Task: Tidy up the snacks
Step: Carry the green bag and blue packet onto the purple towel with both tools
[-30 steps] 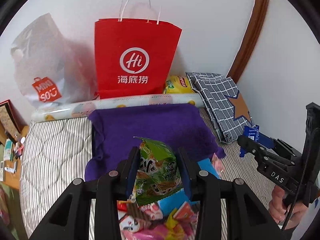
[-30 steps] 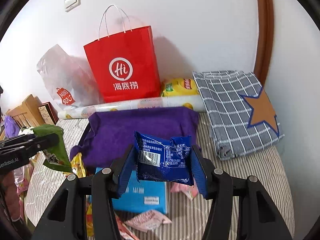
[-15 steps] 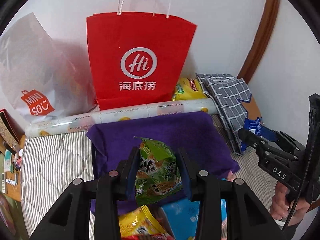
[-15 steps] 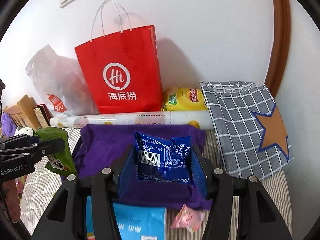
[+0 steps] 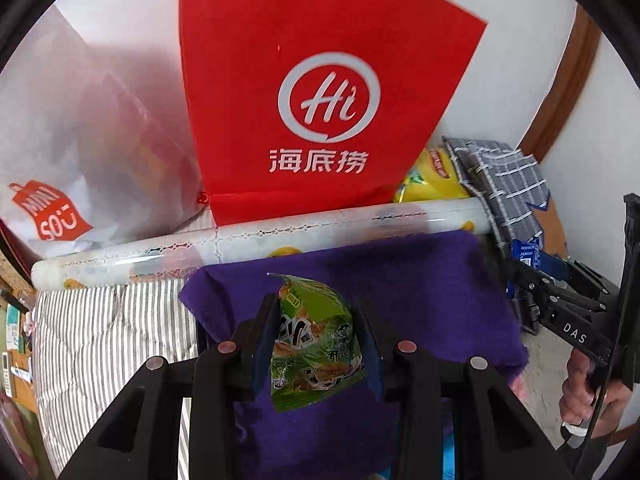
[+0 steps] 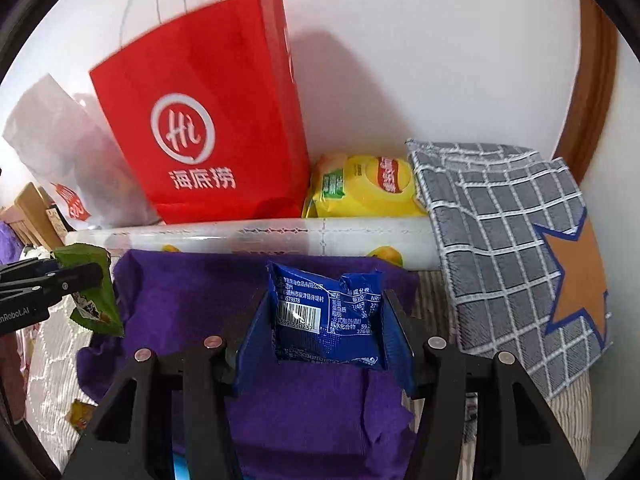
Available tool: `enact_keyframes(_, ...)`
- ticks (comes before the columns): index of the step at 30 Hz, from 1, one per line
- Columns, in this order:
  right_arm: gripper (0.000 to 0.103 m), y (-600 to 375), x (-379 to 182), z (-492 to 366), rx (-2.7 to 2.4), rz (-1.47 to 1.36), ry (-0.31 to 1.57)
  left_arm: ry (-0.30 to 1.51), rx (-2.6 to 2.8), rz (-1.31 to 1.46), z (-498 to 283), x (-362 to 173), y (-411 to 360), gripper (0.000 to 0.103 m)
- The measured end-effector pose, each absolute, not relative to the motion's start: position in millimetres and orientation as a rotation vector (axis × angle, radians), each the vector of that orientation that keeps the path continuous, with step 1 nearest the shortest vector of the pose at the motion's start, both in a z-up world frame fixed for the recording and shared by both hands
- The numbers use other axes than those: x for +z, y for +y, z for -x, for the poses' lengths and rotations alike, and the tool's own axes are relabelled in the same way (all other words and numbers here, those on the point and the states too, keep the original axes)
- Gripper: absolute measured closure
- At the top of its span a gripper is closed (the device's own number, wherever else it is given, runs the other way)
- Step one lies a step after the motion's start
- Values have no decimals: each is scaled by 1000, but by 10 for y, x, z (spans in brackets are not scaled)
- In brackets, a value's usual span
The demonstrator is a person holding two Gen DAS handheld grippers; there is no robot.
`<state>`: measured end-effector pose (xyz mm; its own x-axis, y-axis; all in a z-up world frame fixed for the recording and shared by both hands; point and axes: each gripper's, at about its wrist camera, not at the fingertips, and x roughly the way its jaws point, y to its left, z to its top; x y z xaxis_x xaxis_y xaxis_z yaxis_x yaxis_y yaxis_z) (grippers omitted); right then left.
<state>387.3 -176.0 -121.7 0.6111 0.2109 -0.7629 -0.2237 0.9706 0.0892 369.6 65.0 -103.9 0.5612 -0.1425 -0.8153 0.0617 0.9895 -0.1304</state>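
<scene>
My left gripper [image 5: 316, 320] is shut on a green snack packet [image 5: 314, 340] and holds it above the purple cloth [image 5: 420, 280]. My right gripper [image 6: 326, 316] is shut on a blue snack packet [image 6: 326, 312] over the same purple cloth [image 6: 312, 408]. A red paper bag with a white "Hi" logo [image 5: 320, 112] stands close ahead against the wall; it also shows in the right wrist view [image 6: 208, 140]. The left gripper with its green packet [image 6: 94, 296] shows at the left of the right wrist view. The right gripper [image 5: 532, 264] shows at the right of the left wrist view.
A white plastic bag [image 5: 80, 152] leans left of the red bag. A yellow chip bag [image 6: 364, 188] lies right of it. A patterned roll [image 6: 256, 236] lies behind the cloth. A grey checked cushion with a star [image 6: 512, 248] sits at the right. The bed has a striped cover [image 5: 100, 332].
Both grippers have moved forward toward the red bag with their packets still held. The bag looms larger, and the loose snacks and blue box have dropped out of view below.
</scene>
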Motion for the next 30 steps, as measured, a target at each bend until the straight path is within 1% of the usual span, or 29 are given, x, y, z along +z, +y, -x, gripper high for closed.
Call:
enact_keyframes(6, 48, -1727, -1453, -4079, 250, 28, 912, 1031, -119, 79, -3943, -1323, 663, 67)
enact_keyframes(12, 48, -1727, -1740, -4223, 236, 48, 986, 1094, -118, 92, -4115, -1596, 684, 67)
enact_keyframes(21, 48, -1732, -1904, -4303, 242, 48, 1029, 1146, -116, 85, -4178, -1758, 668, 67)
enact_keyframes(30, 47, -1653, -1977, -4327, 255, 44, 1045, 1153, -109, 86, -4196, -1765, 659, 66)
